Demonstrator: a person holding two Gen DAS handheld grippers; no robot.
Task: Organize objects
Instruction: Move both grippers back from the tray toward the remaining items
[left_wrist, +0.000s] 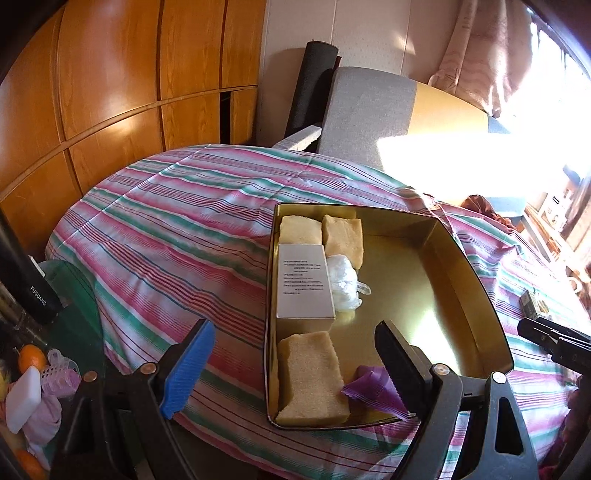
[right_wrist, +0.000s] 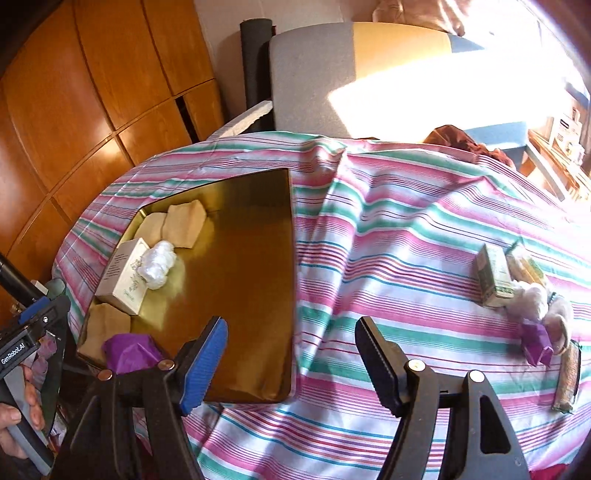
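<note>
A gold tin tray (left_wrist: 424, 277) lies on the striped cloth. Along its left side it holds three tan sponge blocks (left_wrist: 314, 380), a white box (left_wrist: 304, 280), a white plastic wad (left_wrist: 343, 278) and a purple packet (left_wrist: 373, 389). My left gripper (left_wrist: 295, 328) hangs open over the tray's near end, holding nothing. My right gripper (right_wrist: 291, 325) is open and empty above the tray's (right_wrist: 251, 277) right rim. To its right on the cloth lie a green carton (right_wrist: 493, 275), a second carton (right_wrist: 524, 266), a white wad (right_wrist: 532, 299), a purple packet (right_wrist: 535, 343) and a tan bar (right_wrist: 569, 376).
A grey chair (left_wrist: 365, 114) stands behind the table, with wooden cabinets (left_wrist: 110, 92) to the left. A glass side table (left_wrist: 74, 317) at lower left carries oranges, curlers and a black flask (left_wrist: 33, 288). A person's hand (right_wrist: 14, 424) grips the left tool's handle.
</note>
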